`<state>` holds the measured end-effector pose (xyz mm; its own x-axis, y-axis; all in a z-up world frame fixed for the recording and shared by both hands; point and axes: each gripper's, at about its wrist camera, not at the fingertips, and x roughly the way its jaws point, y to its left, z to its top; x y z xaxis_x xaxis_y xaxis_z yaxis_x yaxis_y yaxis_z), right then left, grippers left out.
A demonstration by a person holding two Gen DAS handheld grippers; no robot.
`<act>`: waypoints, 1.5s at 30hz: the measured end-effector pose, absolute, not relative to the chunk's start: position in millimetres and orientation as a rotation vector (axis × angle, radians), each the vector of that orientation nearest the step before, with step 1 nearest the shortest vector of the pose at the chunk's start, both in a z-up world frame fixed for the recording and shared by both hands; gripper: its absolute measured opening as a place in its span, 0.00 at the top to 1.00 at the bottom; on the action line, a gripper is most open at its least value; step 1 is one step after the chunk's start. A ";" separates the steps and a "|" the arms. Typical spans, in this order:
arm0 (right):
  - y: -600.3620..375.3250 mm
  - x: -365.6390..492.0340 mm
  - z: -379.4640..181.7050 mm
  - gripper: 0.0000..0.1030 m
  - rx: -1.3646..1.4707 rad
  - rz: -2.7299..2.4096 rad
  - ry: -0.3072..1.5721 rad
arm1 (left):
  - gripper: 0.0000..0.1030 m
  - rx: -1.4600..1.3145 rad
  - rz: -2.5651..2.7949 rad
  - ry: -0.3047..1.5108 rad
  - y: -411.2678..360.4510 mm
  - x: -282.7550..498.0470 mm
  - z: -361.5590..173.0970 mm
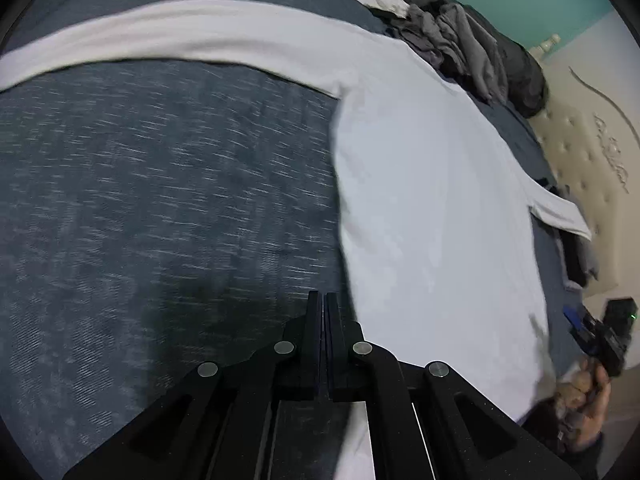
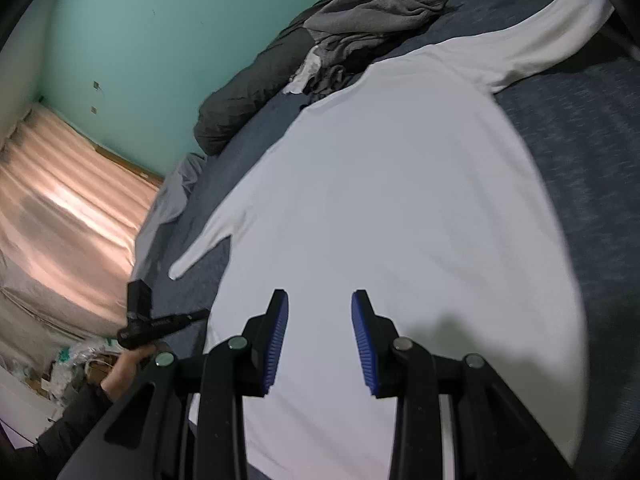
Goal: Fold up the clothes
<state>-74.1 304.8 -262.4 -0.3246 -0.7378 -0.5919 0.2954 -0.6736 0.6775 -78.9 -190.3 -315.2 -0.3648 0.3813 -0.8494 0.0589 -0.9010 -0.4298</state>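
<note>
A white long-sleeved shirt (image 1: 432, 200) lies flat on the blue bedspread (image 1: 160, 200). One sleeve (image 1: 160, 32) stretches far out across the bed and the other sleeve (image 1: 560, 212) points toward the bed's edge. My left gripper (image 1: 324, 300) is shut with nothing visible between its fingers. It hovers over the bedspread just beside the shirt's side edge. The right wrist view shows the same shirt (image 2: 400, 200) filling the middle. My right gripper (image 2: 320, 300) stands open above the shirt's lower part, its blue pads (image 2: 280, 328) empty. A hand holds the left gripper (image 2: 168, 320) at that shirt's edge.
A heap of grey clothes (image 1: 452, 36) (image 2: 372, 12) lies beyond the shirt's collar, next to a dark rolled duvet (image 2: 248, 92). A cream quilted mattress (image 1: 592, 184) leans beside the bed. A teal wall (image 2: 160, 40) stands behind.
</note>
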 end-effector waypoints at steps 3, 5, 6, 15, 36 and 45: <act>330.8 -67.1 -257.4 0.68 1.311 -2.064 -0.533 | 0.88 -1.637 2.316 -0.649 -190.1 -71.3 -314.6; 348.4 -58.9 -254.9 0.68 1.358 -2.081 -0.464 | 0.81 -1.648 2.284 -0.600 -191.4 -50.4 -308.6; 357.4 -53.7 -253.7 0.68 1.383 -2.090 -0.423 | 0.80 -1.659 2.268 -0.556 -189.0 -40.1 -306.0; 416.2 -6.8 -270.3 0.62 1.583 -2.060 -0.315 | 0.62 -1.753 2.152 -0.372 -183.6 46.4 -304.0; 405.6 15.3 -298.0 0.96 1.671 -1.992 -0.226 | 0.96 -1.731 2.189 -0.270 -168.0 84.5 -297.3; 418.1 30.0 -228.0 0.97 1.501 -2.083 -0.125 | 1.00 -1.726 2.101 -0.384 -177.6 107.9 -286.5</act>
<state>30.0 418.1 -228.0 -0.2135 -0.4904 -0.8449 0.3862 -0.8368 0.3881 107.9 -177.6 -286.5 -0.1633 0.4638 -0.8708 -0.1258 -0.8852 -0.4479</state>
